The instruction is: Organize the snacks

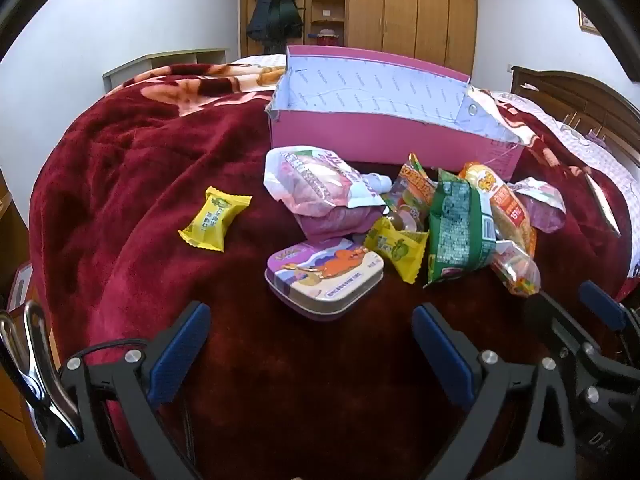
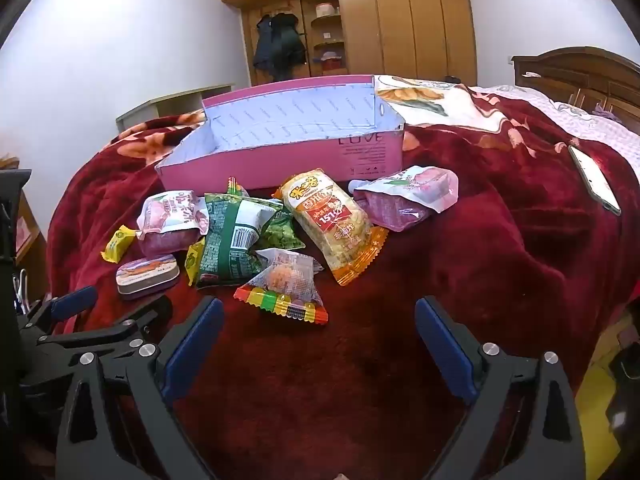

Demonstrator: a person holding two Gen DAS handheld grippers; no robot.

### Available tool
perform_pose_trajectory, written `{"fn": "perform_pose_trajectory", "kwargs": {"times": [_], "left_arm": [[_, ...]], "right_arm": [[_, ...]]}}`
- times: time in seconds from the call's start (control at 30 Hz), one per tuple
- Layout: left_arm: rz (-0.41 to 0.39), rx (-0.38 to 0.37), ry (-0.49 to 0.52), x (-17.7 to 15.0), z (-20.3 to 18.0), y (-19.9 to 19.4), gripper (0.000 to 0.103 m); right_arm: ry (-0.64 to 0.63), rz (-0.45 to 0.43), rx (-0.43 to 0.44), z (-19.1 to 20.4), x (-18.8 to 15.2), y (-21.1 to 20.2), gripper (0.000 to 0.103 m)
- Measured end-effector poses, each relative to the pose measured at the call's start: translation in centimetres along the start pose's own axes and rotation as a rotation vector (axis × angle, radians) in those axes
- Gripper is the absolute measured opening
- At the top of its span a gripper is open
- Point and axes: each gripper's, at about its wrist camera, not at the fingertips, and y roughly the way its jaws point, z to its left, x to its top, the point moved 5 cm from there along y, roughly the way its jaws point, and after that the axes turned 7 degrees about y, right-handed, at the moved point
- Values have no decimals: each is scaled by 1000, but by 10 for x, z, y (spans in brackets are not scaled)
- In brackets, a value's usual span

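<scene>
A plush dark red blanket (image 2: 460, 280) covers the bed. Far behind it stands a wooden wardrobe (image 2: 400, 20), dark coats (image 2: 278, 46) hanging at its left. A phone (image 2: 594, 180) lies on the blanket, far right, near the wooden headboard (image 2: 580, 68).

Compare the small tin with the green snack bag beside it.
The tin is a rigid, rounded purple case lying flat, cartoon lid up; the green bag is soft, crinkled and propped up on the pile. The tin lies apart at the pile's edge; the green bag overlaps other packets. Both rest on the red blanket, outside the pink box.
</scene>
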Motion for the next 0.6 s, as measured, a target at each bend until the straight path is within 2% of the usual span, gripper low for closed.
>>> {"fn": "perform_pose_trajectory", "kwargs": {"times": [0.6], "left_arm": [[2,1,1,0,0,0,103]], "right_arm": [[5,7,1,-1,-1,2,98]]}}
